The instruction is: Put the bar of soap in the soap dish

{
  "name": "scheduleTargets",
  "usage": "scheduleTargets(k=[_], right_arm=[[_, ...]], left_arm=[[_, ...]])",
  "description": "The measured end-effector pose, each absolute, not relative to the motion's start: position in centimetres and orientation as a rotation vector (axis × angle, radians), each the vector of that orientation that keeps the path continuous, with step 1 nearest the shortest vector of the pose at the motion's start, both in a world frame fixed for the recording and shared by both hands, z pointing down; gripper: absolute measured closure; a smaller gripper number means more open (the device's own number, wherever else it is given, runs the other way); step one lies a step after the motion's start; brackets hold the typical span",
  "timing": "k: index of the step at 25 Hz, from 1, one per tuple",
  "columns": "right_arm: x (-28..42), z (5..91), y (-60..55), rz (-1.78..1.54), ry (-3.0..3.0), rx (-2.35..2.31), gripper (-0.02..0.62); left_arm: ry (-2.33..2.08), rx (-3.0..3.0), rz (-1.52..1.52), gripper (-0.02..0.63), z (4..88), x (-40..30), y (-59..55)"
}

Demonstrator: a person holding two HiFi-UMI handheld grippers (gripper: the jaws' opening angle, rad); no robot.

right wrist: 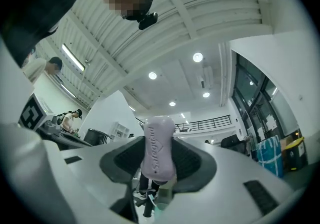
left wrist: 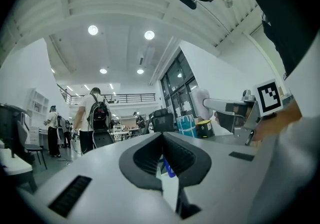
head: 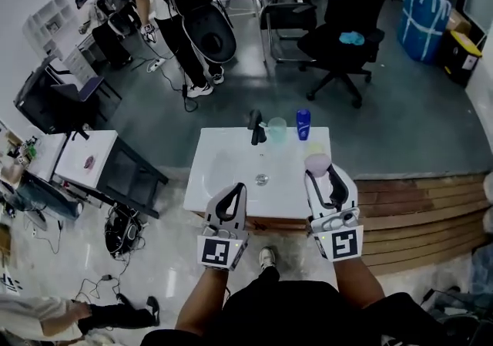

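Observation:
A lilac bar of soap stands upright between the jaws of my right gripper, which is shut on it above the right side of the white washbasin. Just behind the soap, a pale yellowish item on the counter is mostly hidden; I cannot tell whether it is the soap dish. My left gripper hovers at the basin's front edge, shut and empty. In the left gripper view the soap shows off to the right.
At the back of the basin stand a black tap, a clear greenish cup and a blue bottle. A drain sits mid-basin. Wooden steps lie to the right. A person with a backpack and an office chair are beyond.

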State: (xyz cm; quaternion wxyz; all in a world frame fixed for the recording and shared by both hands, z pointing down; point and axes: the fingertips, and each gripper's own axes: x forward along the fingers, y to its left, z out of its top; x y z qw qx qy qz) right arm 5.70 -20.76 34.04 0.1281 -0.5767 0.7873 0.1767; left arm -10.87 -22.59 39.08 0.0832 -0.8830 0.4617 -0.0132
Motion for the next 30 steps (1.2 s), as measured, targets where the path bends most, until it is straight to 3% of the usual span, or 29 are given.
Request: scheduleTargets(k=[16,30], right_arm=[[6.5,39.3,-28.7,0.413,2.235,-2.000,0.412],[10.1,44.7,-34.2,0.287,2.275,-2.072,0.413]], left_arm=[[1.035,-2.762,-0.059,0.586,41.3,-9.8,-32.1],[1.065,-2.851,-0.090,0.586,44.7,-6.7,-36.0]])
